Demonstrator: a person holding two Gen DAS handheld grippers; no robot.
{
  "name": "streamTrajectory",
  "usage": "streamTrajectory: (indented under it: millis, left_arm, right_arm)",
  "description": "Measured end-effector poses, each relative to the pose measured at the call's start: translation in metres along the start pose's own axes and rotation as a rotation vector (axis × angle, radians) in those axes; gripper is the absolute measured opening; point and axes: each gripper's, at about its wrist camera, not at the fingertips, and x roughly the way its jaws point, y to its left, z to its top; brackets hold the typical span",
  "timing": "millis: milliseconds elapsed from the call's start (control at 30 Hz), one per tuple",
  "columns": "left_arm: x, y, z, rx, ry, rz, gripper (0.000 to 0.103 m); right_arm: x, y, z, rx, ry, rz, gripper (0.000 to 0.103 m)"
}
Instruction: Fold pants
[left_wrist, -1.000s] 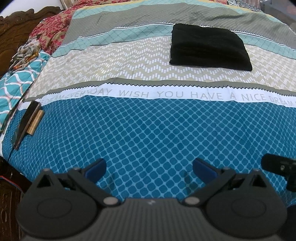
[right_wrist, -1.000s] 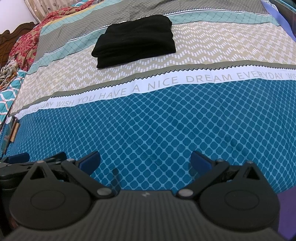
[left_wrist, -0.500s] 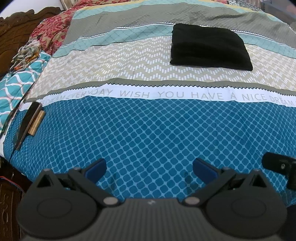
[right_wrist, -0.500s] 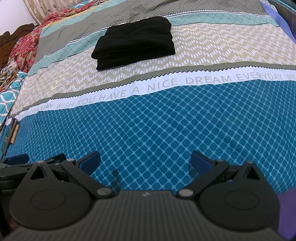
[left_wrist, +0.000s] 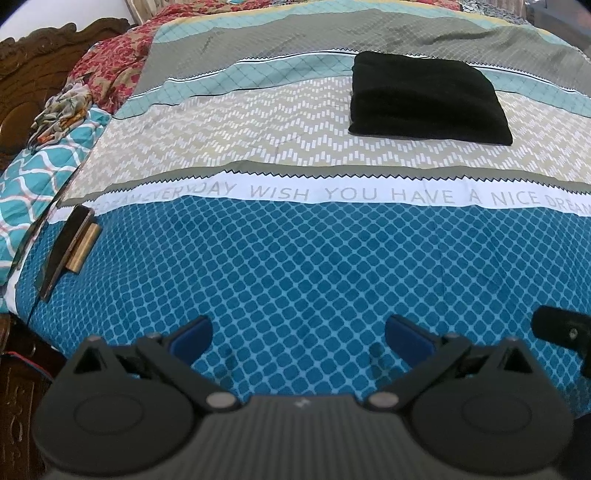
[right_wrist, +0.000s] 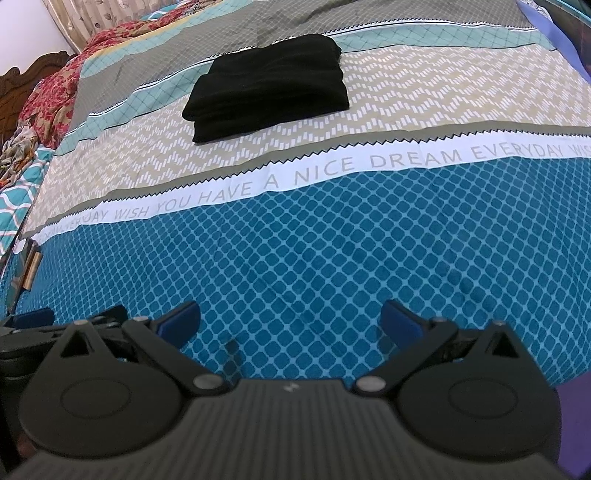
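The left gripper (left_wrist: 297, 332) was held low over the blue diamond-patterned band of the bedspread (left_wrist: 314, 266), its jaws spread wide with nothing between the blue pads (left_wrist: 192, 332). The right gripper (right_wrist: 290, 319) was likewise held with its jaws wide apart and empty above the same blue band. The black pants (left_wrist: 424, 103) were seen already folded into a compact rectangle, lying well ahead of both grippers on the beige zigzag stripe, beyond the white lettered strip (left_wrist: 351, 194); from the left gripper they were placed ahead and to the right, from the right gripper ahead and slightly to the left (right_wrist: 269, 86). No contact between either gripper and the pants was seen. A dark flat object with a brass-coloured edge (left_wrist: 72, 243) was seen at the bed's edge, ahead and far to the left of the left gripper. Red floral fabric (left_wrist: 110, 66) was bunched further off beside a carved wooden headboard (left_wrist: 37, 62).
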Motion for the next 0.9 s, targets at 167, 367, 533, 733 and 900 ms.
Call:
streamTrajectory:
  millis: [167,367,533,733,900]
  left_arm:
    - [-0.006,0.001,0.002,-0.002,-0.041,0.034,0.103]
    - [-0.017,0.007,0.007,-0.023,-0.103,0.054,0.103]
    - [-0.023,0.011,0.011,-0.040,-0.127,0.050,0.103]
    - [-0.026,0.015,0.014,-0.053,-0.137,0.052,0.103]
    - [-0.024,0.016,0.014,-0.052,-0.128,0.048,0.103]
  right_arm:
    - [-0.001,0.002,-0.001,0.006,-0.007,0.000,0.103]
    - [-0.006,0.006,-0.001,0.012,-0.036,0.006,0.103]
    - [-0.013,0.008,0.000,0.000,-0.084,0.005,0.103]
    - [-0.022,0.010,0.002,-0.010,-0.150,-0.001,0.103]
    - [-0.019,0.007,0.004,0.000,-0.145,0.003,0.103]
